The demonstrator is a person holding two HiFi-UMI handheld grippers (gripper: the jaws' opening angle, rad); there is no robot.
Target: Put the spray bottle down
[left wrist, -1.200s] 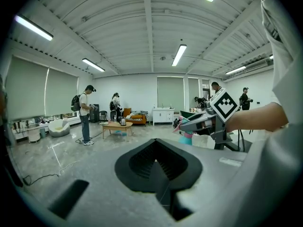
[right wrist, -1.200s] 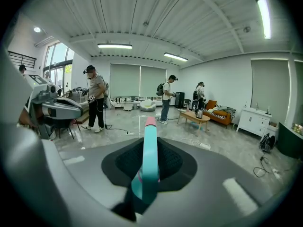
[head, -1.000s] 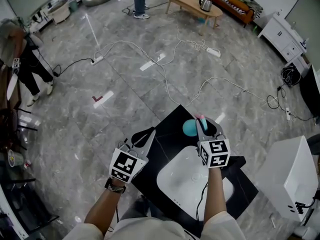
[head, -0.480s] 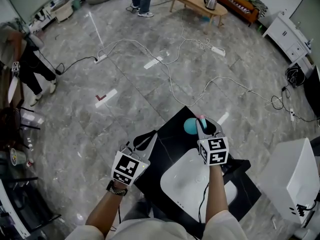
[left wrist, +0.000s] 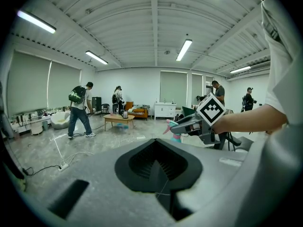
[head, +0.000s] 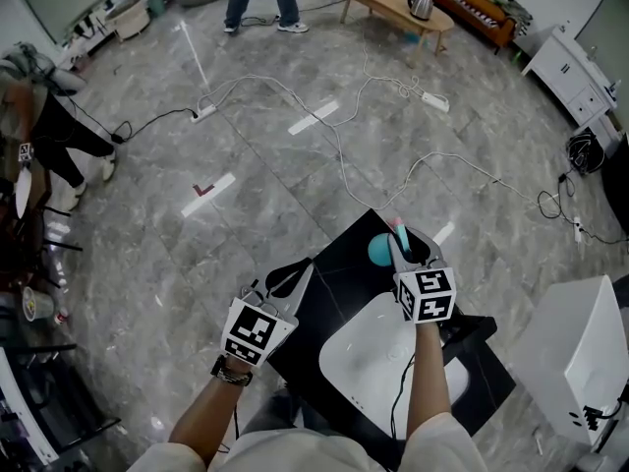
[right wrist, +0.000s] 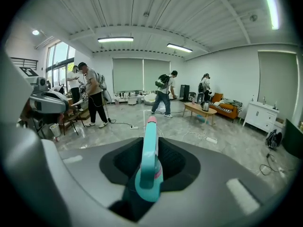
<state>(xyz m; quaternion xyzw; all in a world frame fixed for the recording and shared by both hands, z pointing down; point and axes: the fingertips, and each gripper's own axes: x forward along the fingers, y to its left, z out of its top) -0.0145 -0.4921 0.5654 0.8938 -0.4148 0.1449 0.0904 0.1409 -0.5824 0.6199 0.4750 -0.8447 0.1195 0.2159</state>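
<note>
Right gripper point(head: 406, 247) fingers have just been opening around the half-hidden spray bottle point(right wrist: 149, 174); left gripper point(head: 296, 268) fingers together.

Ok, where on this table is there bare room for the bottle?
Bare black top runs between the left gripper and the spray bottle, along the far rim of the white basin. The far corner is crowded: the bottle is between the jaws of the right gripper, which have just been opening. The basin fills the rest.

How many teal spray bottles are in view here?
1. The teal spray bottle with a pink nozzle sits between the right gripper's jaws, which have just been opening, over the black table. More may be hidden.
</note>
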